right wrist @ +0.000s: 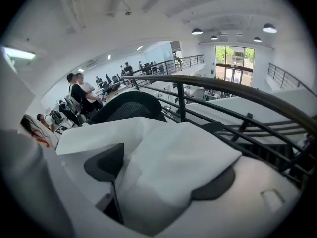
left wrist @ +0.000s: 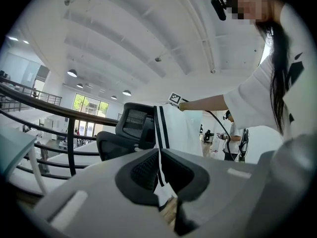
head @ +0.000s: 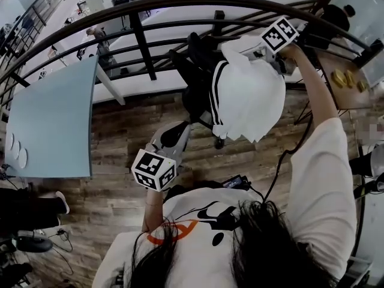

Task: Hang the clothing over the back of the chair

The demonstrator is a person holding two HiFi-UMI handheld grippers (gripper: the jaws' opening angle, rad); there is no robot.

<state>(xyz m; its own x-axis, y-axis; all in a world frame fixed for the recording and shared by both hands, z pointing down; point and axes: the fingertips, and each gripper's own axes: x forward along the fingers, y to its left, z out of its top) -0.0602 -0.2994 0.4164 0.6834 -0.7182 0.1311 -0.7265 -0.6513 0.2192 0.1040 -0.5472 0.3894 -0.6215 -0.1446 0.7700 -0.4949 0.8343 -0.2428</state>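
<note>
Clothing [head: 249,98]: white top w/ black side stripes, already draped over the top of the chair [head: 195,83] back and hanging down from it. Long axis runs top-to-bottom; the stripes look vertical in left gripper view.

R hand-held gripper [head: 249,51] is right at the chair-back top, above the cloth and angled down. Its jaws are wide apart w/ a fold of cloth lying loose btwn them, pads not squeezing it as far as right gripper view shows.

L hand-held gripper [head: 180,131] is lower, on the person's side of the chair, pointing approx level at it. Its jaws are together, pinching a thin striped edge of the garment.

So the cloth lies up + ahead from L and directly under R. R is nearer the bulk; L has only the edge.

Judgement: hang nearly done; next prob. L lets go so the edge drops. Risk: if L draws back w/ the edge pinched, the garment could slide off, since R isn't gripping.

Around: curved black railing [head: 144,47] just behind the chair, pale-blue tabletop [head: 54,125] well off to the left, wood floor [head: 114,191] below. Nothing stands btwn L and the chair.
</note>
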